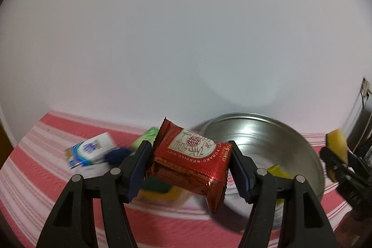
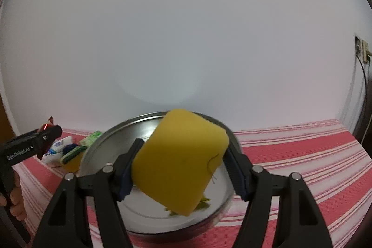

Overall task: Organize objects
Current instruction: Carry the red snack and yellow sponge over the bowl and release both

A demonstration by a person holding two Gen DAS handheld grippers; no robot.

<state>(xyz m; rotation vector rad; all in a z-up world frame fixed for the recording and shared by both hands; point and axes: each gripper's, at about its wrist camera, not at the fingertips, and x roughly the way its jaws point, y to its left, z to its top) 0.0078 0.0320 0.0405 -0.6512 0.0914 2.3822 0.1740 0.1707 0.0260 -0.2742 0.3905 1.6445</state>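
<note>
- red snack packet (image 1: 190,159) is pinched in the left claw (image 1: 189,169), held up off the desk (image 1: 46,178) next to the metal bowl (image 1: 267,138)
- yellow sponge (image 2: 179,159) is squeezed in the right claw (image 2: 181,166), right over that bowl
- leftover packets (image 1: 90,150) piled on the striped cloth

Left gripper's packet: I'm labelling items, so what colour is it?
Red packet with a cream panel; clearest in the left wrist view.
</note>
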